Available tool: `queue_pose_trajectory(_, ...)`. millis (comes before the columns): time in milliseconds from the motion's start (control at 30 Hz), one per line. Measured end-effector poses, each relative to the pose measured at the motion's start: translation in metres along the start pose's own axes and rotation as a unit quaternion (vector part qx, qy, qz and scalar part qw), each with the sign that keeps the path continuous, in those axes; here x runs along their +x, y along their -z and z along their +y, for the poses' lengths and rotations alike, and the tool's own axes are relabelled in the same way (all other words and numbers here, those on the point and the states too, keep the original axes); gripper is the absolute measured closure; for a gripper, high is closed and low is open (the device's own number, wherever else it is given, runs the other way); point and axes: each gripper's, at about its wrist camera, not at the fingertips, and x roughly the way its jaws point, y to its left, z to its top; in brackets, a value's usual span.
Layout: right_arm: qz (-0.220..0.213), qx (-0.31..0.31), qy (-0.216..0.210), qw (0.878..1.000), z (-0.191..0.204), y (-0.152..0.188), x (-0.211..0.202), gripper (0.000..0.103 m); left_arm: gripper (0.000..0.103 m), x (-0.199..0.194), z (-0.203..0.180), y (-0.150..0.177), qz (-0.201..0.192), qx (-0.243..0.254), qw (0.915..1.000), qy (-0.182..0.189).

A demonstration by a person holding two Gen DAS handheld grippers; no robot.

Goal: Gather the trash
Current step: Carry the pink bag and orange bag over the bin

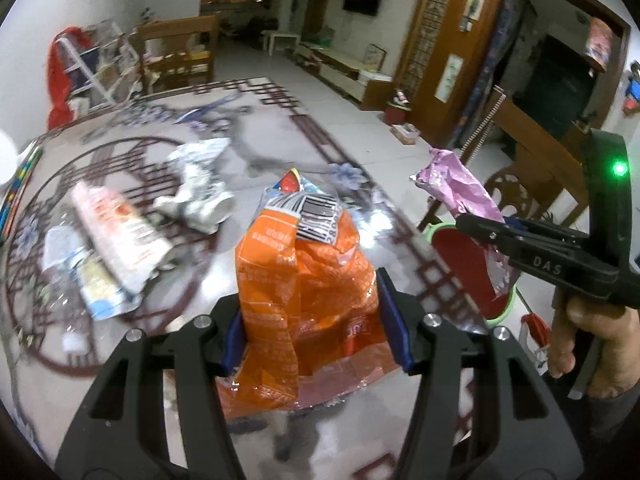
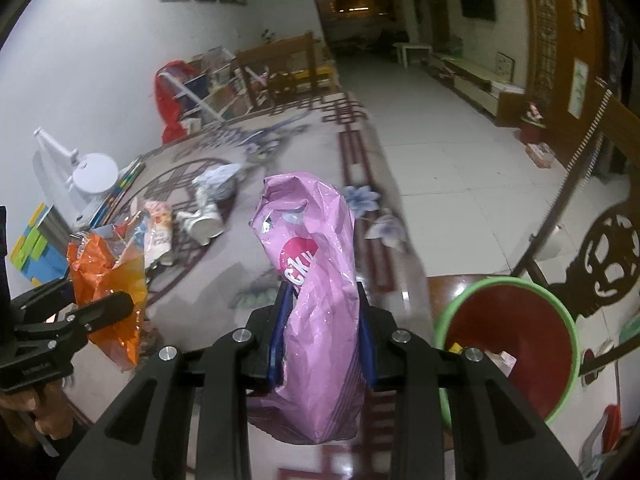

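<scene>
My left gripper (image 1: 316,324) is shut on an orange snack bag (image 1: 304,280) and holds it above the patterned table (image 1: 280,136); the bag also shows in the right wrist view (image 2: 108,284). My right gripper (image 2: 322,336) is shut on a pink wrapper (image 2: 316,280), held above the table's right edge; the wrapper also shows in the left wrist view (image 1: 456,184), as does the right gripper (image 1: 472,226). A red bin with a green rim (image 2: 508,332) stands just right of and below the pink wrapper. Several crumpled wrappers (image 1: 120,240) and a silver one (image 1: 200,192) lie on the table at left.
A white lamp base (image 2: 94,172) and colourful blocks (image 2: 36,248) sit at the table's far left. A carved wooden chair (image 2: 600,256) stands right of the bin. Beyond the table are tiled floor, a white rack with a red bag (image 1: 64,76) and wooden furniture.
</scene>
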Motion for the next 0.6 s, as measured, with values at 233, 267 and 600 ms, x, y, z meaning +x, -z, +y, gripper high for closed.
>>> queue_pose_trajectory(233,-0.018,0.040,0.015,0.999,-0.037,0.000,-0.016,0.074,0.049,0.024,-0.041,-0.013,0.005,0.033,0.9988,0.035)
queue_pose_trajectory(267,-0.021,0.046,0.016,0.999,-0.042,0.000,-0.019,0.074,0.049,0.027,-0.046,-0.014,0.006,0.037,0.9985,0.039)
queue_pose_trajectory(600,-0.063,0.127,0.049,0.989,-0.121,-0.005,-0.060,0.074,0.049,0.059,-0.110,-0.032,0.017,0.077,0.9916,0.103)
